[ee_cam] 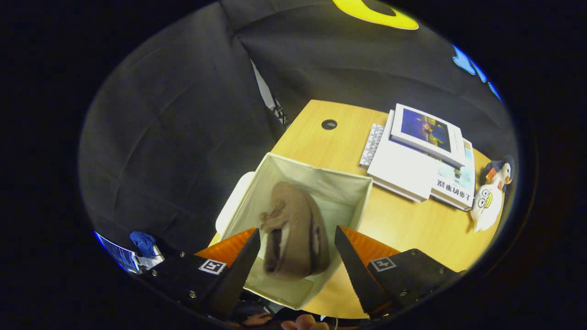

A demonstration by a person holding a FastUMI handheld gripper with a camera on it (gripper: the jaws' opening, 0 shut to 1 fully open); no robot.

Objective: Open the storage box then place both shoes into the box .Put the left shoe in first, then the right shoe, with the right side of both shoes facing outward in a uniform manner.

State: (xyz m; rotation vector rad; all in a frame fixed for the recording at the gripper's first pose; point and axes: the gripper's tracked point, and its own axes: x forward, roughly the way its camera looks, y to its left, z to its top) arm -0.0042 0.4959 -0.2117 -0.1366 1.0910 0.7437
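- We look from the camera riding on the gripper [293, 256], forward along its two fingers.
- We face steeply down, close above the open storage box [316, 183] at the desk's [412, 229] near-left edge.
- The desk's far edge and booth wall lie beyond.

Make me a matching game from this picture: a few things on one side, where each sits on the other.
Things:
1. brown shoe
2. stack of books
3. plush toy
4. tool

Places:
A. beyond the storage box, on the wooden table
B. fingers spread either side of the shoe
C. over the open box
D. beside the books, near the table's edge

Pairs: 1-C, 2-A, 3-D, 4-B
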